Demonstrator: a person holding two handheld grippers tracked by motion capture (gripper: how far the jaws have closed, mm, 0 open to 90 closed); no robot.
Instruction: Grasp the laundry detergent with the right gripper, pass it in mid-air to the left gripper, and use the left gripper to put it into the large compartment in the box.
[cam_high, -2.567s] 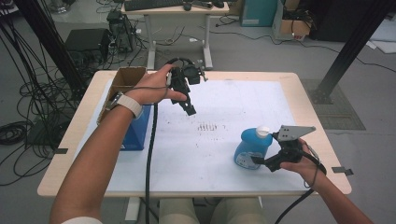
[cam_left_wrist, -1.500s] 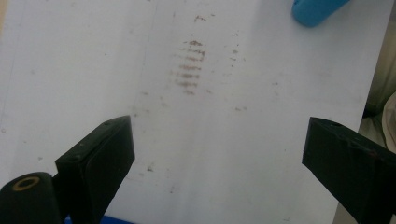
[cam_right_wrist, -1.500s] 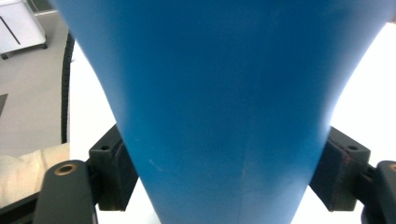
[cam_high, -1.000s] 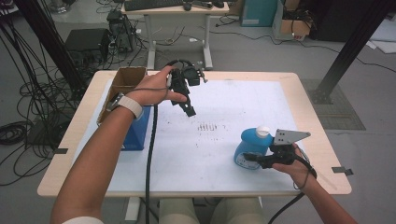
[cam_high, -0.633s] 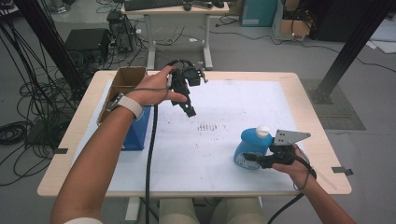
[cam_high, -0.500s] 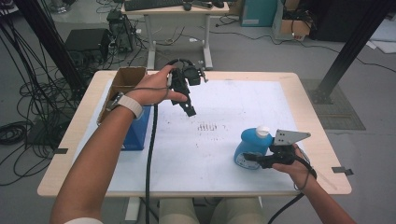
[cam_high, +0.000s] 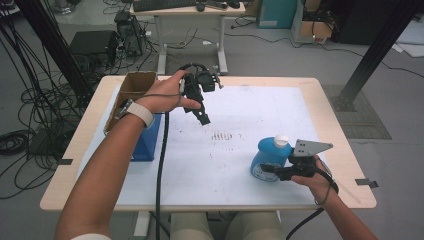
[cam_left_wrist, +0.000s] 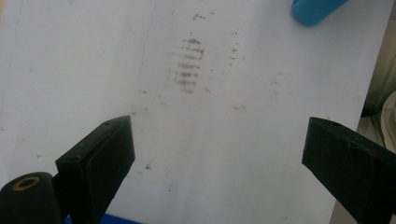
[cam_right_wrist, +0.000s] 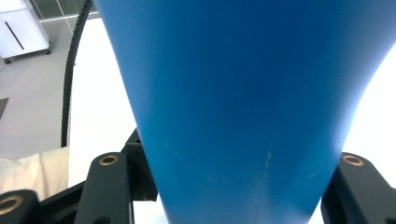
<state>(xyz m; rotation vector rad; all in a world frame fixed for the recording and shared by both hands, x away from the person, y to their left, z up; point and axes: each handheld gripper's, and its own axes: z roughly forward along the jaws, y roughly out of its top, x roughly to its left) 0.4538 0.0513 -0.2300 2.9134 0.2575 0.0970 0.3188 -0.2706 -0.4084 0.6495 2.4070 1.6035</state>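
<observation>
Two grippers on record, one per hand.

High view: right gripper sits at near right of worktop, fingers clamped on lower body of blue bottle. Bottle stands upright on white sheet, white cap up top, pale label on side facing person. Grey three-cornered plate on gripper sits just right of cap. Left gripper held up above far-left part of sheet, pointing down toward sheet centre, well apart from bottle; fingers apart, nothing between. Faint brownish smudge marks on sheet between the two grippers. Open cardboard box at left edge of worktop, blue block just beside it on near side, partly under left forearm. Black cable hangs from left gripper down over near edge.

Left gripper view: both black fingers wide apart, gap empty, white sheet w/ smudge marks beyond. Blue bottle at top right corner, far off.

Right gripper view: blue bottle close up, its narrowing body wedged between both fingers, contact on each side. Cable loop at left over sheet.
</observation>
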